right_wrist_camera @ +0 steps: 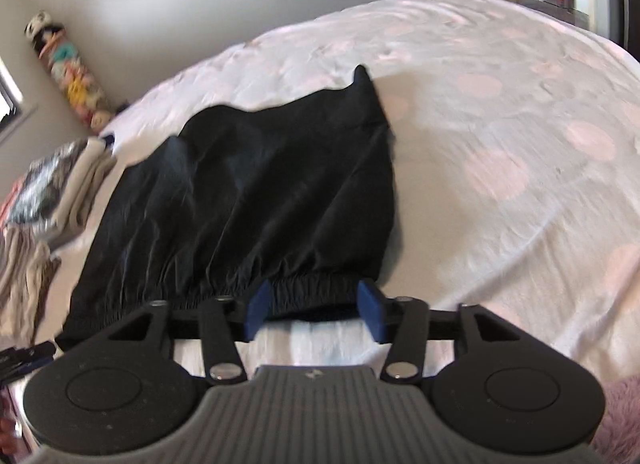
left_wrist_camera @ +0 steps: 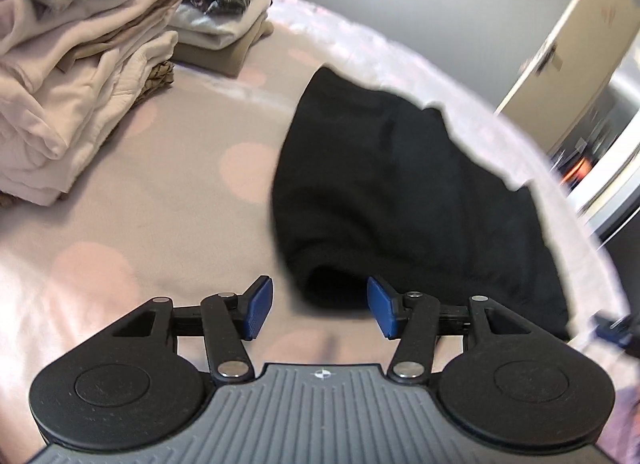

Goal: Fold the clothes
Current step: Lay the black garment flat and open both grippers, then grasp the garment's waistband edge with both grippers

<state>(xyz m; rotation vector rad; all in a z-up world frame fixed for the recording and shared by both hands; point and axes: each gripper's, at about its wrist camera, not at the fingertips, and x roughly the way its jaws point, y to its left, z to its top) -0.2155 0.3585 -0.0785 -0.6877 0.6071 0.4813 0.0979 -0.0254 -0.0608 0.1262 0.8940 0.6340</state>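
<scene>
Garment: black garment (right_wrist_camera: 256, 199) spread flat on bedsheet (right_wrist_camera: 500, 183), pale with pink dots.
Waistband: elastic hem (right_wrist_camera: 312, 292) nearest right gripper (right_wrist_camera: 314, 310), lying between its blue pads.
Right gripper: jaws wide apart, gripping nothing, pads astride hem's right end.
Left gripper (left_wrist_camera: 320, 308): jaws spread, empty, at garment's near left corner (left_wrist_camera: 328, 288), fabric just ahead of pads.
Elsewhere: stack of folded beige clothes (left_wrist_camera: 72, 75) well left of garment; smaller folded pile (left_wrist_camera: 224, 15) behind.

Soft even daylight, faint shadows, motion blur throughout, strong fisheye bending at edges, black fabric detail lost
</scene>
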